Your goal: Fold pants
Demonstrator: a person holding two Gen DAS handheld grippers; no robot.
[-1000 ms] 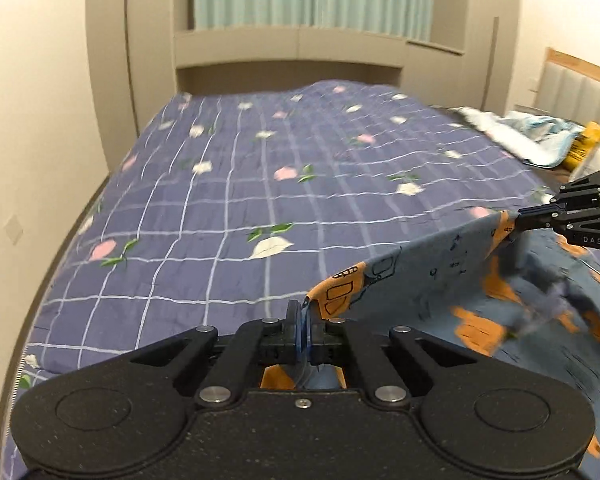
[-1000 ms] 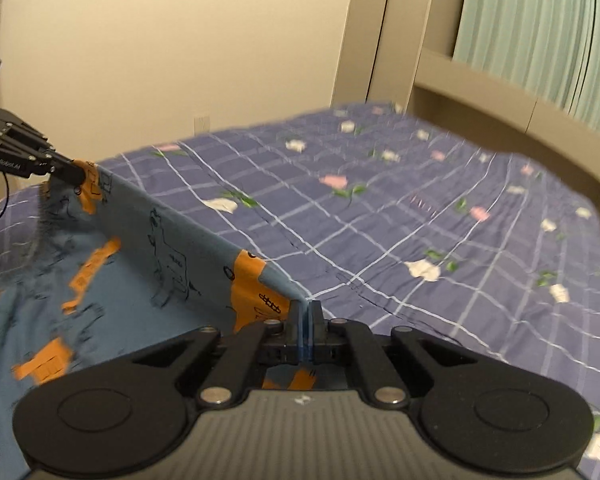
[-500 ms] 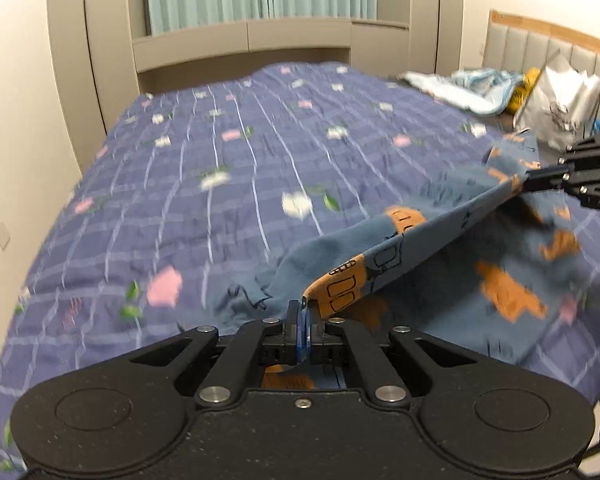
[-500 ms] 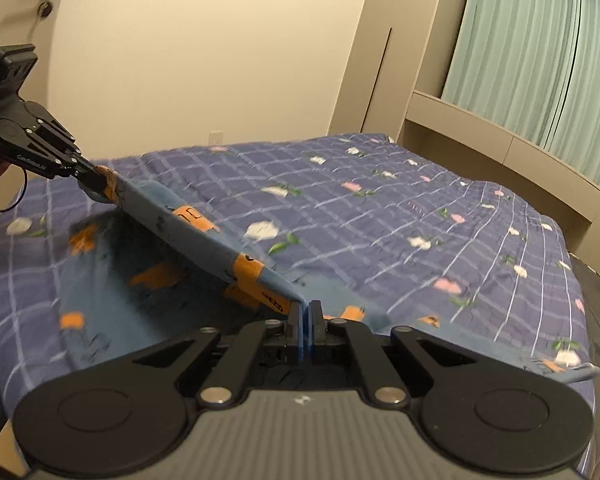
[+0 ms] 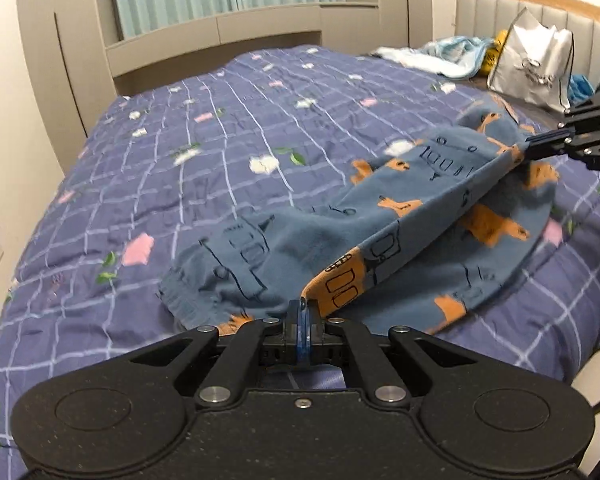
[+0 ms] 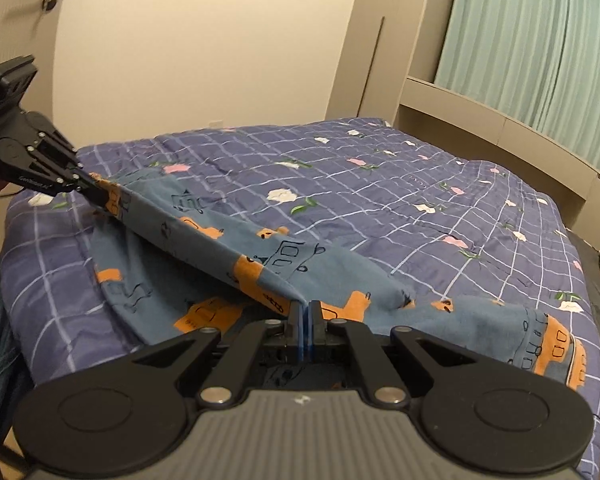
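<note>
The pants [image 5: 320, 236] are blue fleece with orange animals and line-drawn buses. They lie on the near part of the bed, with one edge stretched taut between my two grippers. My left gripper [image 5: 303, 307] is shut on one end of that edge; it also shows in the right wrist view [image 6: 96, 196]. My right gripper [image 6: 305, 312] is shut on the other end; it also shows in the left wrist view [image 5: 530, 146]. The held edge is lifted a little above the cloth [image 6: 204, 308] below. A leg end [image 6: 548, 340] trails to the right.
The bed [image 5: 180, 184] has a purple checked quilt with flowers. A white bag [image 5: 536, 64] and light blue cloths [image 5: 448, 56] lie by the headboard. A beige wall unit [image 5: 220, 32] and green curtains stand behind. A door [image 6: 28, 12] is at the left.
Both grippers have pulled back toward the bed's near edge and lowered, still holding the pants. More of the cloth now lies on the quilt.
</note>
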